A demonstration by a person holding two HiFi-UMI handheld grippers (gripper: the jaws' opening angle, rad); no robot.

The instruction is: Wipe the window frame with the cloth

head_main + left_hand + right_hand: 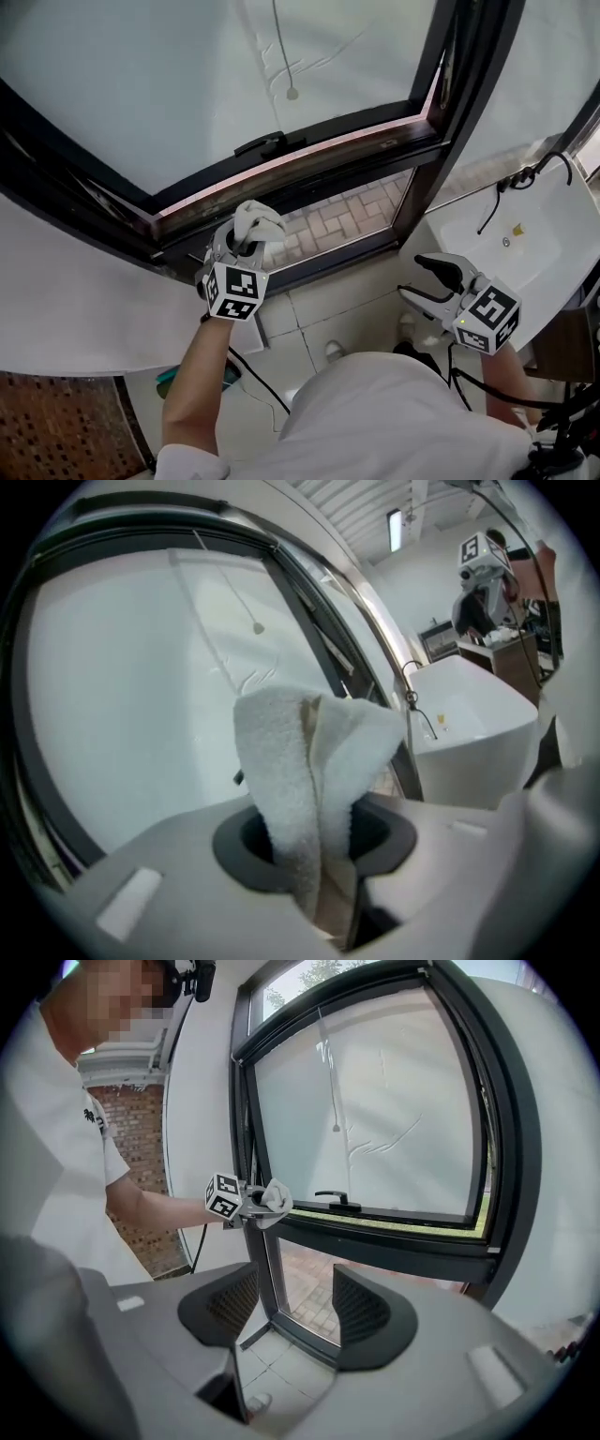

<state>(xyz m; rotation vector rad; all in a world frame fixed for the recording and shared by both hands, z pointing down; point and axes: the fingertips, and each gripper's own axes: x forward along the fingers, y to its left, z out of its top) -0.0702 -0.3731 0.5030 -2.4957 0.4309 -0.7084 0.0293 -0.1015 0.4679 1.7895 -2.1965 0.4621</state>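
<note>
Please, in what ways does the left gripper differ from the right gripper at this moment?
The left gripper is shut on the white cloth; the right gripper is open, with nothing between its jaws. The left gripper is up at the window frame, while the right gripper is back from it, further to the right. Each carries a cube with square markers.

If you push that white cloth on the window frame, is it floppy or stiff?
Probably floppy: the cloth folds and bunches where the left gripper pinches it. Its fuzzy surface likely grips rather than slips. It looks light too.
</note>
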